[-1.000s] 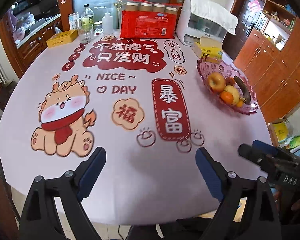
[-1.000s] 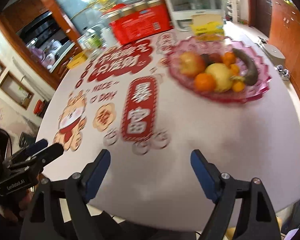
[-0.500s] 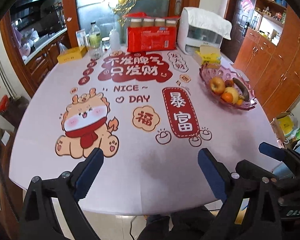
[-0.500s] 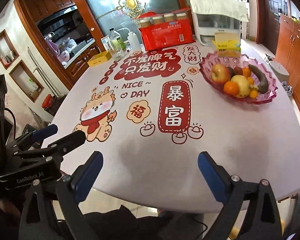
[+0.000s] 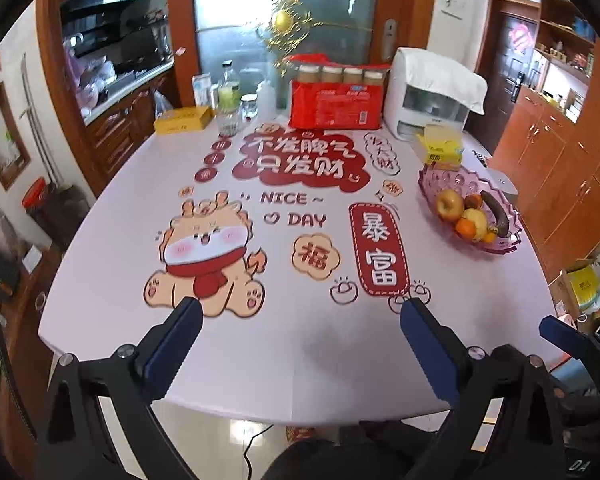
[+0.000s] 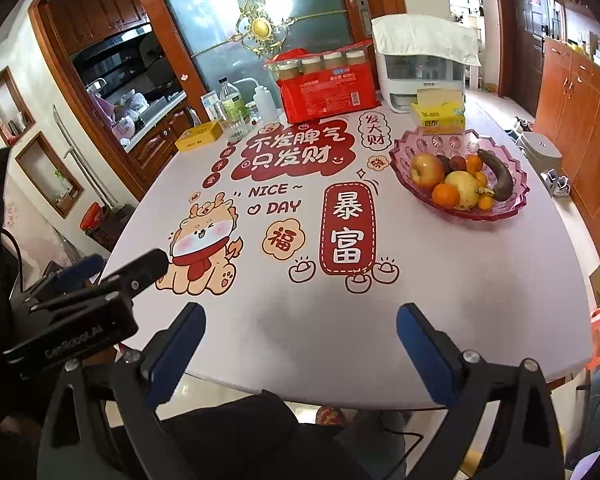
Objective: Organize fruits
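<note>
A pink glass bowl (image 5: pixel 432 176) (image 6: pixel 420 146) stands at the table's far right. It holds a red apple (image 6: pixel 426 170), a yellow fruit (image 6: pixel 462 186), an orange (image 6: pixel 445 195), a dark overripe banana (image 6: pixel 500 176) and smaller fruits. My left gripper (image 5: pixel 300 312) hovers over the near table edge, far from the bowl; its jaws are opening and nothing is between them. My right gripper (image 6: pixel 300 314) hangs beside it, open and empty. Each gripper shows at the edge of the other's view.
The table wears a printed cloth (image 5: pixel 300 360). Along its far edge stand a red pack of jars (image 5: pixel 336 100), a white appliance (image 5: pixel 428 100), a yellow tissue pack (image 5: pixel 440 148), bottles (image 5: pixel 228 96) and a yellow box (image 5: pixel 182 120). Wooden cabinets line the right wall.
Both grippers have risen and drawn back from the table, so the near edge and floor now show. Their jaws stand wider. The fruit bowl has not moved.
</note>
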`<state>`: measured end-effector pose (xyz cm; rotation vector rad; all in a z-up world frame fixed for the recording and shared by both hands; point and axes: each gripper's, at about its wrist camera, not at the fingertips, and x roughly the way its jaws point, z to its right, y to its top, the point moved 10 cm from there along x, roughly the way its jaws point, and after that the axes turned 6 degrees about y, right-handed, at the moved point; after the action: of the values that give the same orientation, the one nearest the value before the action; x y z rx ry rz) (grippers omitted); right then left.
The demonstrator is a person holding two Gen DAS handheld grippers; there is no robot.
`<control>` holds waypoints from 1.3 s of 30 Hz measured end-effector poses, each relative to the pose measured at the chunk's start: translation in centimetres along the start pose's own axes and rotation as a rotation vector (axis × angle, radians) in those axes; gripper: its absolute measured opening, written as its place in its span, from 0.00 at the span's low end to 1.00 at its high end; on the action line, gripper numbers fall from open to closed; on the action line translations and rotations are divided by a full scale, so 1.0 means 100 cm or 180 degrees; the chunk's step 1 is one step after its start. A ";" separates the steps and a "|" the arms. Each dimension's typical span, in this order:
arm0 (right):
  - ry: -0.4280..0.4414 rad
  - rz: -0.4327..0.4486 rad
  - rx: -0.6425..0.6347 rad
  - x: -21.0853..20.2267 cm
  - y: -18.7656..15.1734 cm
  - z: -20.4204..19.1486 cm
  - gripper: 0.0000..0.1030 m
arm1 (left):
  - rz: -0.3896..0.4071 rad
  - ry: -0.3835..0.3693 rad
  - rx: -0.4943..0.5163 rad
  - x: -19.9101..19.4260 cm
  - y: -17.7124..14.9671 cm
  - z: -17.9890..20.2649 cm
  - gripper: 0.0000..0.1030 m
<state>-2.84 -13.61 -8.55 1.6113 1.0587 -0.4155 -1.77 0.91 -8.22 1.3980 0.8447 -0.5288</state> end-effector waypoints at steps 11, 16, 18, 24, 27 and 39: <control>-0.0183 0.0087 -0.0002 -0.007 -0.006 0.001 1.00 | -0.0029 0.0044 0.0054 -0.003 -0.015 0.001 0.99; -0.0184 0.0079 0.0047 -0.007 -0.010 0.004 1.00 | -0.0023 0.0035 0.0096 -0.005 -0.017 0.004 0.99; -0.0176 0.0069 0.0051 -0.007 -0.011 0.003 1.00 | -0.0024 0.0035 0.0096 -0.005 -0.017 0.004 0.99; -0.0168 0.0098 0.0009 -0.009 -0.010 0.002 1.00 | -0.0019 0.0028 0.0105 -0.006 -0.017 0.007 0.99; -0.0174 0.0106 0.0012 -0.010 -0.010 0.003 1.00 | -0.0013 0.0029 0.0115 -0.008 -0.016 0.008 0.99; -0.0178 0.0103 0.0018 -0.010 -0.009 0.005 1.00 | 0.0003 0.0042 0.0139 -0.011 -0.015 0.010 0.99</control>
<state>-4.02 -14.52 -8.54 1.6106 0.9887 -0.4397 -3.40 -0.43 -8.38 1.4431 0.8474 -0.5406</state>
